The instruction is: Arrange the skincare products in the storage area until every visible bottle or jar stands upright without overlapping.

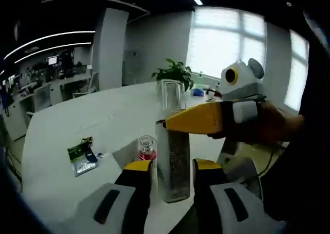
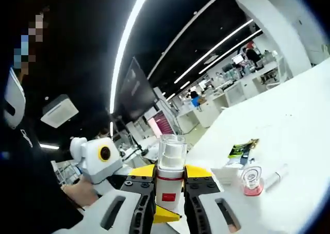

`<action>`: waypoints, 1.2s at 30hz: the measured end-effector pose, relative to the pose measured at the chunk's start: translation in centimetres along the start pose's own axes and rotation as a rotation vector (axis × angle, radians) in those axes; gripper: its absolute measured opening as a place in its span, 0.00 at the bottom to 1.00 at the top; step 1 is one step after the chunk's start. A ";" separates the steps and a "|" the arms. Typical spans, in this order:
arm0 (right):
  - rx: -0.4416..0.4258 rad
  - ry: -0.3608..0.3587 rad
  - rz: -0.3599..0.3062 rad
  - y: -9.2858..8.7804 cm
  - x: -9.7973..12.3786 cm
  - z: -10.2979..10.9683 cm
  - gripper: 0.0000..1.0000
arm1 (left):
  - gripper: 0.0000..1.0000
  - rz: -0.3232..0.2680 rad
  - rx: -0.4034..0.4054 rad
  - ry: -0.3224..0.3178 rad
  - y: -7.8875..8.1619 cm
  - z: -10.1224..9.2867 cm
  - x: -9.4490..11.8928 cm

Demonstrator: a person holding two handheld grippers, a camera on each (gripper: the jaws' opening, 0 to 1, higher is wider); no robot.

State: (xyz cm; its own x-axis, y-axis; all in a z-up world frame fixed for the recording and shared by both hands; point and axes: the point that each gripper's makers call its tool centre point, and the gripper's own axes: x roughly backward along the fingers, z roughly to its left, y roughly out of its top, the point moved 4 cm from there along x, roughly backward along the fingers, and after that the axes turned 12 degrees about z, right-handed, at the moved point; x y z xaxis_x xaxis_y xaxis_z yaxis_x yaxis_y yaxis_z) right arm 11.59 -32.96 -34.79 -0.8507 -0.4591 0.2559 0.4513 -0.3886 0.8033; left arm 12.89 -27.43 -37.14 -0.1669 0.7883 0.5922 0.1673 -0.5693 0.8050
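A tall bottle (image 1: 173,141) with a clear cap stands between the yellow-tipped jaws of my left gripper (image 1: 172,168), which close on its lower part. My right gripper (image 1: 198,118) reaches in from the right and clamps the same bottle higher up. In the right gripper view the bottle (image 2: 170,180) shows a white body with a red label, held tight in my right gripper (image 2: 170,173), and a yellow jaw of the left gripper (image 2: 165,213) sits at its base. A small clear-capped bottle with red contents (image 1: 147,147) (image 2: 252,180) stands upright on the white table (image 1: 77,126).
A green sachet (image 1: 82,154) (image 2: 242,148) lies flat on the table, left of the small bottle. A white box (image 2: 227,174) and a thin tube (image 2: 276,176) lie near it. A potted plant (image 1: 175,71) stands at the far edge. A person's hand (image 1: 268,126) holds the right gripper.
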 end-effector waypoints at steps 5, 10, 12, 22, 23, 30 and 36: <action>0.010 -0.062 0.029 -0.7 -0.6 -0.1 0.11 | 0.30 0.009 -0.011 0.052 0.0 0.2 -0.2; 0.002 -0.060 0.039 -1.2 -0.7 0.1 0.11 | 0.27 0.044 0.001 0.062 -0.8 0.7 -0.6; 0.017 -0.061 0.047 -1.2 -0.7 0.2 0.12 | 0.27 0.044 0.006 0.063 -0.9 0.7 -0.5; 0.115 0.057 0.069 -1.3 0.0 0.5 0.13 | 0.25 -0.002 0.054 -0.088 -0.9 0.4 0.0; 0.131 0.071 0.070 -1.2 0.1 0.5 0.14 | 0.25 -0.011 0.048 -0.110 -0.9 0.2 0.1; 0.168 0.297 0.031 0.2 2.2 1.7 0.22 | 0.24 -0.133 0.136 -0.420 0.5 -1.6 1.7; 0.212 0.414 0.040 1.2 3.4 2.9 0.21 | 0.24 -0.207 0.172 -0.527 1.6 -2.2 2.7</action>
State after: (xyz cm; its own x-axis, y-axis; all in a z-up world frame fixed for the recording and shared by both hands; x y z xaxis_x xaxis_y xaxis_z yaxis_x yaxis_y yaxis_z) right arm 8.48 -32.65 -31.45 -0.6350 -0.7676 0.0870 0.3800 -0.2123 0.9003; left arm 10.57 -26.73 -34.22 0.2848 0.9136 0.2902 0.3449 -0.3801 0.8582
